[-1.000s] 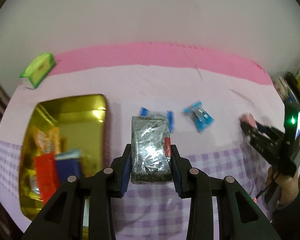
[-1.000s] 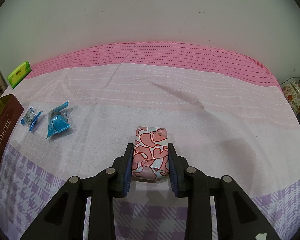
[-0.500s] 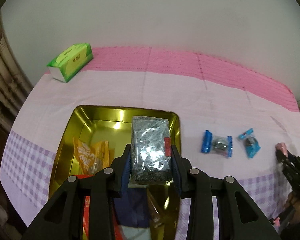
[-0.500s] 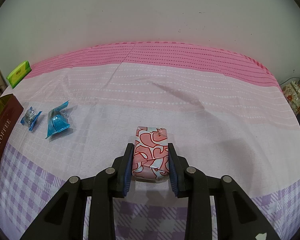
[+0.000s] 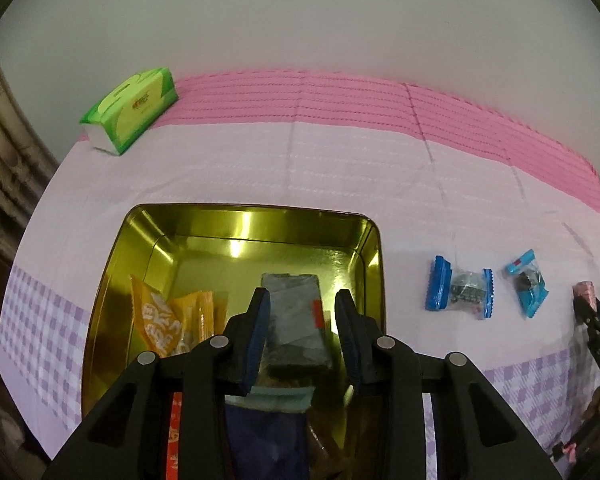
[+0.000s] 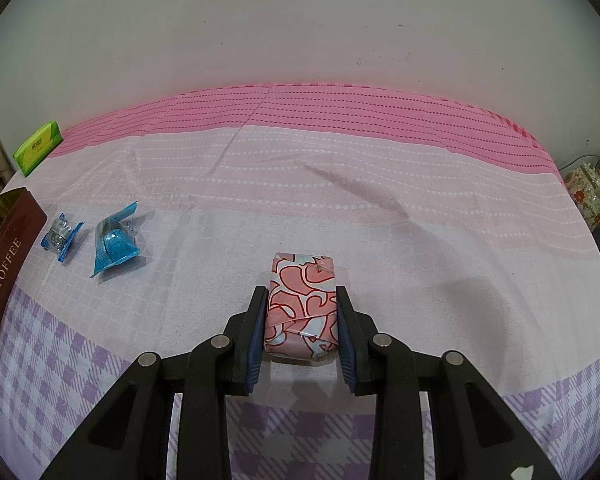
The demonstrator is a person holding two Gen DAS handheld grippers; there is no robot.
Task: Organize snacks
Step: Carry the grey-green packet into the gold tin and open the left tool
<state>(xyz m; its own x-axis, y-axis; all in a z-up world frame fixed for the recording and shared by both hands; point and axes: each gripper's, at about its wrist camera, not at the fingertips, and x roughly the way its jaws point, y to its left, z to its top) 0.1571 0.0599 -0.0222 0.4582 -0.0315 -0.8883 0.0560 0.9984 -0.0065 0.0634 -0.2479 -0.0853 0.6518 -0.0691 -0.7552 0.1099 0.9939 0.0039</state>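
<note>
Left tool [image 5: 302, 334] now over tin [image 5: 374, 256], closing, blurred grey pack [image 5: 296, 320] between; right tool [image 6: 302, 330] grips pink pack [image 6: 302, 304].

tissue pack [image 5: 134, 110]: green, far left corner by wall | cloth [image 6: 340, 208]: pink stripes at back, pale middle, purple checks near edge | wall [image 6: 300, 20]: plain grey-white | floral clutter [image 6: 586, 192]: off right edge, blurred

A table under a pink and lilac checked cloth [image 5: 340, 168] carries a gold tin [image 5: 236, 220], a green tissue pack [image 5: 134, 110] at the far left corner, two blue-wrapped sweets [image 5: 460, 292] side by side right of the tin, and a pink patterned packet [image 6: 302, 304].
</note>
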